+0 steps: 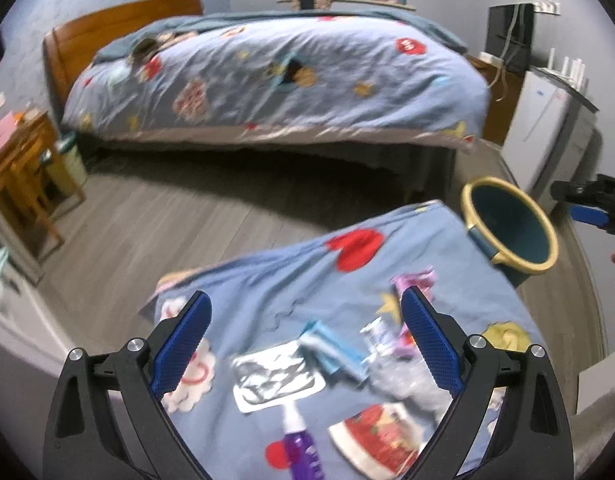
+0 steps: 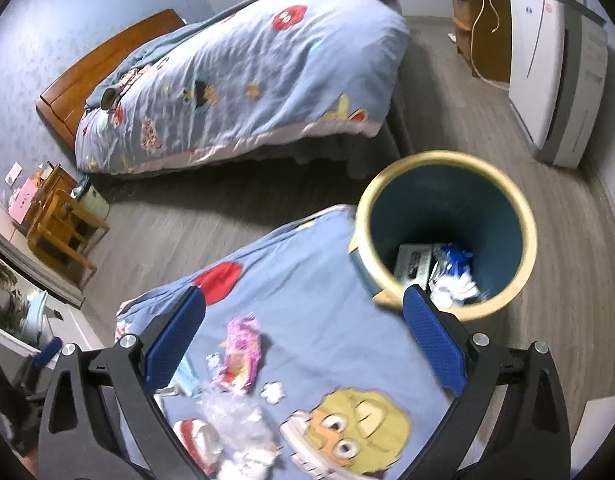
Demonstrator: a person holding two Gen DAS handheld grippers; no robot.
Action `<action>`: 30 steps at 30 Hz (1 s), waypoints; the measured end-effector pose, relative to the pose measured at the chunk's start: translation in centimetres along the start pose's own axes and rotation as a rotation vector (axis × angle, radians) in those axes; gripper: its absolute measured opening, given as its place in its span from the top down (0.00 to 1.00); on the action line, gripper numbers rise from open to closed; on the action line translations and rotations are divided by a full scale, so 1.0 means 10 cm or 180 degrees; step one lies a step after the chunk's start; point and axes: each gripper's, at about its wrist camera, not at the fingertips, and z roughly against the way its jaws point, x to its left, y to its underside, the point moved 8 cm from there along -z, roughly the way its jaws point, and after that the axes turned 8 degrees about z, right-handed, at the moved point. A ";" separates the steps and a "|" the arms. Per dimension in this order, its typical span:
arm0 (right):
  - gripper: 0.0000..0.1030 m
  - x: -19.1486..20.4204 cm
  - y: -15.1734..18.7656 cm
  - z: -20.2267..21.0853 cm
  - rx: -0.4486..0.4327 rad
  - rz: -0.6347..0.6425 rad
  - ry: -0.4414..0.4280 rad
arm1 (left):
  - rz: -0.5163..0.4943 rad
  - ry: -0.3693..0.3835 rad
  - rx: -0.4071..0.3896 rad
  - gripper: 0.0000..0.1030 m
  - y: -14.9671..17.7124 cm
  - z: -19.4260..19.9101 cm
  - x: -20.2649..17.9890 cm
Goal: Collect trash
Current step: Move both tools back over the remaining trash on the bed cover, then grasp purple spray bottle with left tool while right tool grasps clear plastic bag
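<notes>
No lettering reads through the blur, but both the left tongs [image 1: 305, 344] and right tongs [image 2: 303, 340] gape apart and empty over the cartoon-printed blue quilt [image 1: 267, 280], where a crinkly pink wrapper [image 2: 241, 348], a clear crumpled plastic bag [image 2: 235, 416] and perhaps a purple tube [image 1: 301, 448] lie near the corner beside the round, yellow-rimmed blue bin [image 2: 447, 232].
</notes>
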 end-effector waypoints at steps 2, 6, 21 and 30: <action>0.06 0.14 0.13 -0.06 0.0093 -0.0067 -0.0036 | 0.0069 -0.0006 0.0055 0.08 0.05 -0.04 0.09; 0.06 0.32 0.41 -0.20 0.0330 0.0014 0.0125 | 0.0109 -0.0046 0.0153 0.08 0.15 -0.14 0.22; 0.06 0.61 0.99 -0.56 0.0776 0.0053 0.0338 | 0.0421 -0.0404 0.1058 0.08 0.85 -0.67 0.66; 0.06 0.77 1.25 -0.80 0.1079 0.0266 0.0303 | 0.0412 -0.0472 0.1410 0.08 1.10 -0.79 0.71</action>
